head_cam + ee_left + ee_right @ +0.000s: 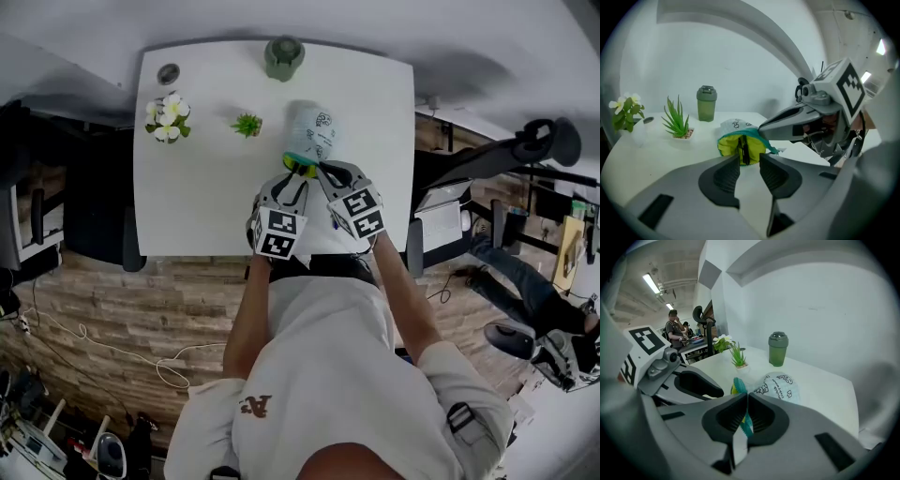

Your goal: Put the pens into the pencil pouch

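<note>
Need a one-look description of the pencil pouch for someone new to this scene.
On the white table, look slightly right of centre. The pencil pouch lies there on its side: white cloth with black doodles, teal zip, yellow-green lining at its open mouth. The green bottle and spiky plant nearby stand upright.

Arms stretched forward, we angle our 2 grippers downward, side by side: left gripper [298,180] with jaws slightly apart, gripping nothing; right gripper [323,174] clamped on the pouch [780,385] edge.
</note>
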